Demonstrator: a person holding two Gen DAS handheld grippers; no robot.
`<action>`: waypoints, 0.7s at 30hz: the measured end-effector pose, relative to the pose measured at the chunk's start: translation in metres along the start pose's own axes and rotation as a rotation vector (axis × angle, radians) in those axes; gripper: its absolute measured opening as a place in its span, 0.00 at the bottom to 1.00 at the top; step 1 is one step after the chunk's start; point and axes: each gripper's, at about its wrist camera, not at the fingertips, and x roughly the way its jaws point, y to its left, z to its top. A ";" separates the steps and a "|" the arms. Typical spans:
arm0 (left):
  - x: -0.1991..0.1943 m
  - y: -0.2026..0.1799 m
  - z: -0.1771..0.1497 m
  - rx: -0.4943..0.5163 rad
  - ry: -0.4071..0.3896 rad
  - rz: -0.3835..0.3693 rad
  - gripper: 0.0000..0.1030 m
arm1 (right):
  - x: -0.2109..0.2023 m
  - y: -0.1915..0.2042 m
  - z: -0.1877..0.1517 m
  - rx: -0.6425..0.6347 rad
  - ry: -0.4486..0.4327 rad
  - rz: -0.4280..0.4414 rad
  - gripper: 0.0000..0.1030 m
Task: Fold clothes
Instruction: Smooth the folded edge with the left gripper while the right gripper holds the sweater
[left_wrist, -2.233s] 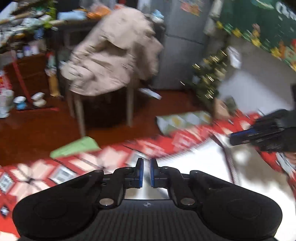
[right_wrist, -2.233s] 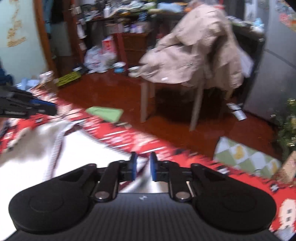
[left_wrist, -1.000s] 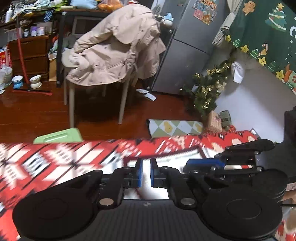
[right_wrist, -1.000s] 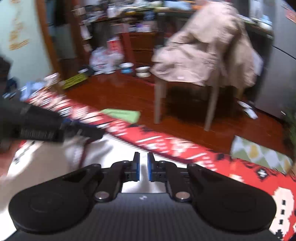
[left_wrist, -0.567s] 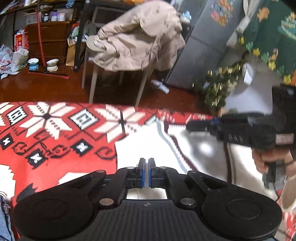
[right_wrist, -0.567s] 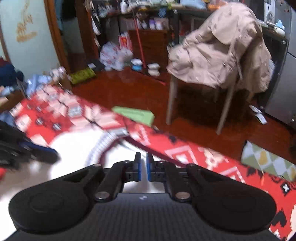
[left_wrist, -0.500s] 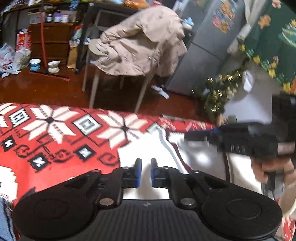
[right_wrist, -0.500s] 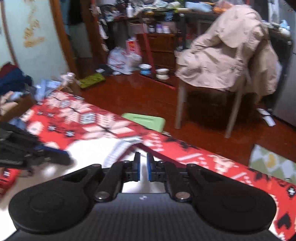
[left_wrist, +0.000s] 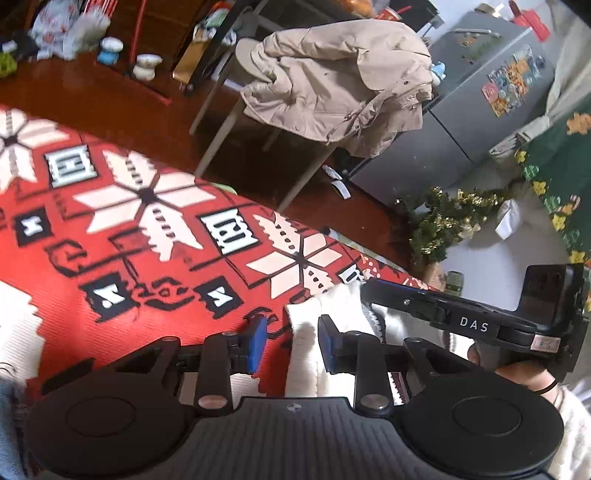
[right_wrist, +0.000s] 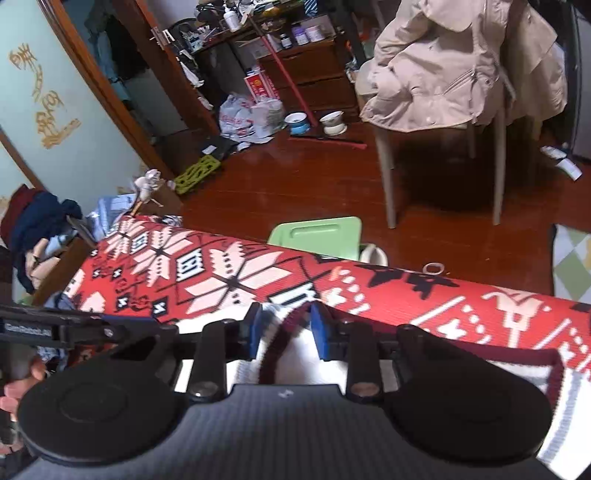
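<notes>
White knit sweater (left_wrist: 325, 325) with maroon trim lies on my worktop's red snowflake-patterned cloth (left_wrist: 147, 236). My left tool (left_wrist: 289, 341) gapes, released, over its edge; my right tool (right_wrist: 285, 330) gapes too, seemingly straddling the blurred maroon trim (right_wrist: 280, 343).

Both grippers, left gripper (left_wrist: 288, 345) and right gripper (right_wrist: 286, 334), are matte black with blue finger pads (left_wrist: 256, 343), silver screws and ribbed housings.

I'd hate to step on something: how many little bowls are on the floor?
2: a blue bowl and a white bowl, side by side, left of the chair. More may be hidden in the clutter.
</notes>
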 end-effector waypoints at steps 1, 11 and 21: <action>0.000 -0.002 0.000 0.005 -0.008 -0.003 0.27 | 0.002 0.001 0.001 -0.001 0.003 0.004 0.21; -0.013 -0.025 -0.002 0.104 -0.144 0.024 0.01 | -0.007 0.012 0.007 -0.098 -0.069 -0.074 0.00; 0.008 -0.026 -0.014 0.290 -0.134 0.218 0.05 | 0.010 0.023 0.004 -0.232 -0.039 -0.161 0.02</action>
